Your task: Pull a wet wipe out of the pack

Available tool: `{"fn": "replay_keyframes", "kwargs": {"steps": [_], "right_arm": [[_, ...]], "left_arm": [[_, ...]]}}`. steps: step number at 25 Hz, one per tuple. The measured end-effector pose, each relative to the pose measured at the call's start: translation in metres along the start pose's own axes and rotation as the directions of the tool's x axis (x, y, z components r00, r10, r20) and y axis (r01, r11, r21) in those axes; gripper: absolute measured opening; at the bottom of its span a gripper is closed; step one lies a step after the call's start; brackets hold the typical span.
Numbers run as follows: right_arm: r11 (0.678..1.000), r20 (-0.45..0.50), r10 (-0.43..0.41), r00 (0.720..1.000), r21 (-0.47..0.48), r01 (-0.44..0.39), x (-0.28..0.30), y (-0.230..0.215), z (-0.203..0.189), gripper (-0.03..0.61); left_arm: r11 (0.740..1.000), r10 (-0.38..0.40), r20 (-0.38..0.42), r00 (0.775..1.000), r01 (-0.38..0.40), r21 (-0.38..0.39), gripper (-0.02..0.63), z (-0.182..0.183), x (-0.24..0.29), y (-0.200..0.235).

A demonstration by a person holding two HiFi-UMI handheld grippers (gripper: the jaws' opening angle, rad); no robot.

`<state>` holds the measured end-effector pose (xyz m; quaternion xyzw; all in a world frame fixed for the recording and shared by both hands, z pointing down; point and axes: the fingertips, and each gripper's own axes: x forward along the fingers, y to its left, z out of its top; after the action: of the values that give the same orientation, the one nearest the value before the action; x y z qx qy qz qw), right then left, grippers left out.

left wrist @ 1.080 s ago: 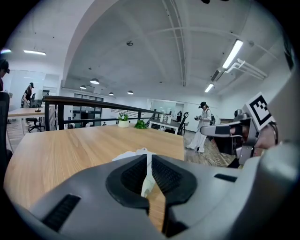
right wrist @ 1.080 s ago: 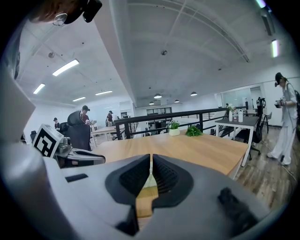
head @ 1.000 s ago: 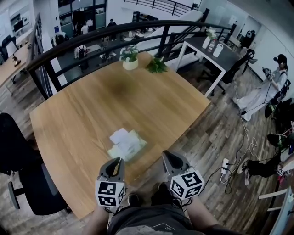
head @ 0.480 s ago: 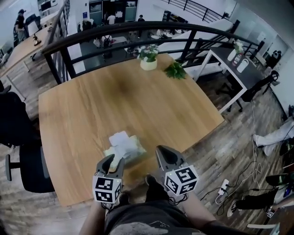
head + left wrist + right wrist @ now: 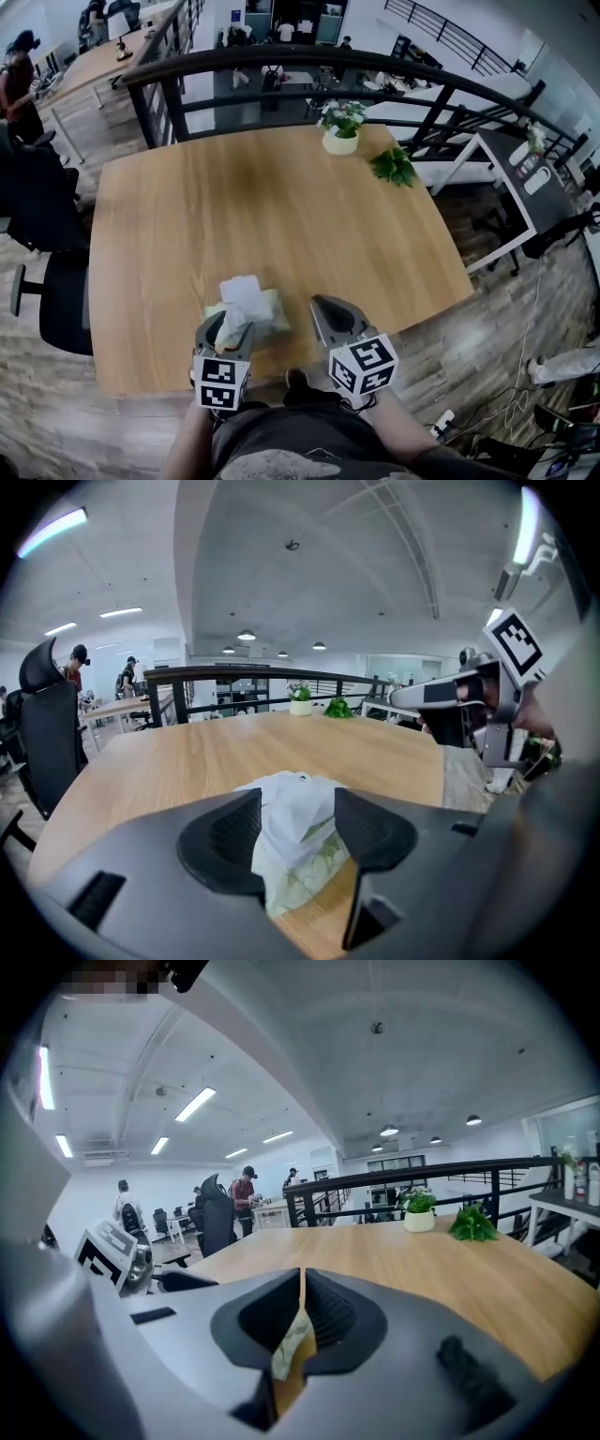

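Observation:
The wet wipe pack (image 5: 255, 317) is pale green and lies near the front edge of the wooden table (image 5: 281, 197). A white wipe (image 5: 241, 289) stands crumpled out of its top. My left gripper (image 5: 228, 323) is at the pack's near end. Its jaws have just been opening and now stand open. In the left gripper view the wipe (image 5: 292, 810) and pack (image 5: 314, 872) show between the jaws, and the pads do not press on them. My right gripper (image 5: 320, 303) is shut just right of the pack, apart from it. A sliver of the pack (image 5: 292, 1342) shows beneath its closed jaws.
A potted plant (image 5: 341, 139) and a green sprig (image 5: 394, 167) sit at the table's far edge, with a black railing (image 5: 309, 66) behind. A black office chair (image 5: 47, 281) stands to the left. The table's front edge is just below the grippers.
Both grippers have moved forward towards the pack. The left jaws went from shut to open, with the wipe now between them. The right jaws stay shut.

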<state>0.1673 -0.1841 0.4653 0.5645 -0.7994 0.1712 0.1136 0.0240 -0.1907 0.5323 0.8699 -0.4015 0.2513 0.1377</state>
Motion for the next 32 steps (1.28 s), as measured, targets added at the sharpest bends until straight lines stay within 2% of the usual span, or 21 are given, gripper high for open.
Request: {"fn": "replay_keyframes", "kwargs": {"steps": [6,10,12,15,17,25,32], "right_arm": [[0.991,-0.045,0.123,0.991,-0.037,-0.125,0.024,-0.001,-0.008,0.031],[0.98,-0.064,0.194,0.979,-0.04,-0.196,0.034,0.0,-0.012,0.031],[0.972,-0.082,0.228,0.97,-0.039,-0.231,0.038,0.002,-0.019,0.031],[0.956,-0.11,0.284,0.952,-0.044,-0.29,0.044,0.01,-0.025,0.031],[0.945,-0.13,0.316,0.94,-0.047,-0.324,0.048,0.016,-0.03,0.031],[0.909,-0.225,0.386,0.895,-0.072,-0.41,0.056,0.031,-0.05,0.031],[0.882,-0.303,0.438,0.846,-0.033,-0.469,0.062,0.045,-0.069,0.032]], "left_arm": [[0.993,0.105,-0.025,0.994,-0.106,-0.047,0.232,-0.001,0.01,0.005],[0.985,0.148,-0.061,0.987,-0.153,-0.08,0.222,-0.005,0.013,0.006],[0.98,0.178,-0.074,0.981,-0.184,-0.08,0.177,-0.007,0.014,0.007],[0.967,0.234,-0.077,0.969,-0.24,-0.086,0.066,-0.006,0.009,0.012],[0.96,0.255,-0.077,0.964,-0.262,-0.101,0.035,-0.005,0.006,0.014],[0.937,0.309,-0.086,0.947,-0.318,-0.146,0.023,-0.011,-0.006,0.022],[0.932,0.302,-0.097,0.948,-0.315,-0.179,0.021,-0.015,-0.007,0.026]]}}
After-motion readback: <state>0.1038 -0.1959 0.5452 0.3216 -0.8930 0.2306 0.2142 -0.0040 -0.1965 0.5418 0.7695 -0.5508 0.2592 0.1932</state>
